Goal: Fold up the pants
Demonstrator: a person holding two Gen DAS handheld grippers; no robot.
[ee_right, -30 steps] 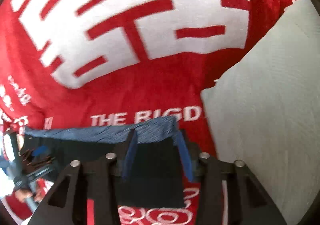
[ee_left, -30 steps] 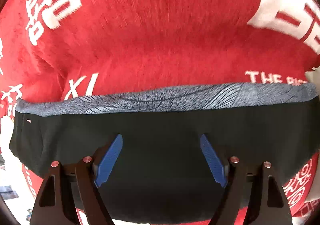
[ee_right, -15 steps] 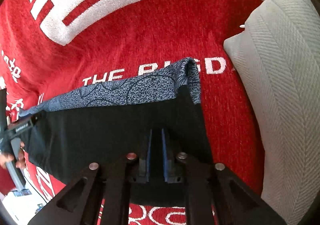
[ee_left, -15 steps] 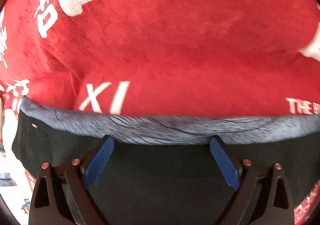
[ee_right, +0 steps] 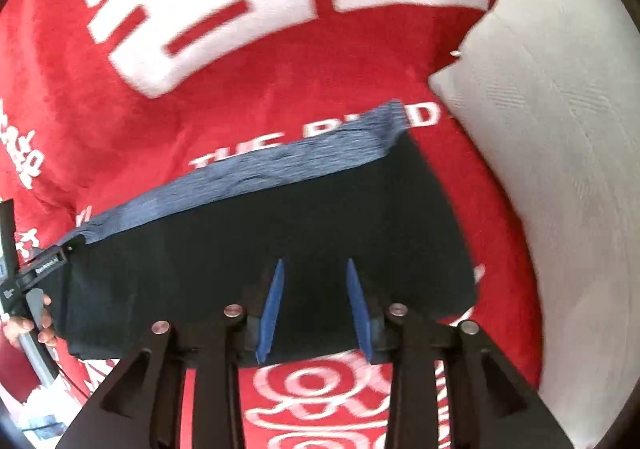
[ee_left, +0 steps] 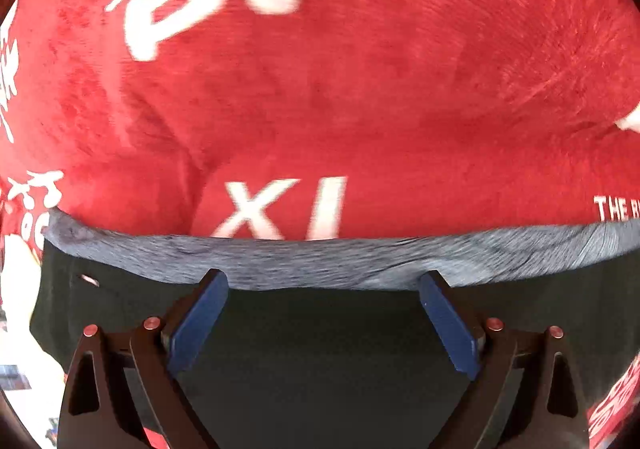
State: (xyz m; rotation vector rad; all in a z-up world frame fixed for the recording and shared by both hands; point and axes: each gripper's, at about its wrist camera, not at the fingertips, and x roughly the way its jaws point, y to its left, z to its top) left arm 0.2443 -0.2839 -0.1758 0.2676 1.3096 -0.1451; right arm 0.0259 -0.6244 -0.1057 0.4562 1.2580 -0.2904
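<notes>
The black pants [ee_left: 320, 349] lie folded flat on a red blanket, with a grey-blue patterned waistband [ee_left: 320, 257] along the far edge. My left gripper [ee_left: 324, 285] is open, its blue pads wide apart just above the black cloth near the waistband. In the right wrist view the pants [ee_right: 280, 249] show as a dark rectangle with the waistband [ee_right: 260, 169] on the far side. My right gripper [ee_right: 315, 269] is open and empty over the pants' near edge.
The red blanket [ee_left: 360, 109] with white lettering covers the surface. A pale grey cushion [ee_right: 560, 169] lies to the right of the pants. The other handheld gripper and a hand [ee_right: 28, 313] show at the left edge.
My right gripper was shut on the pants' near edge half a second ago and has opened and let go. My left gripper stayed open and edged toward the waistband.
</notes>
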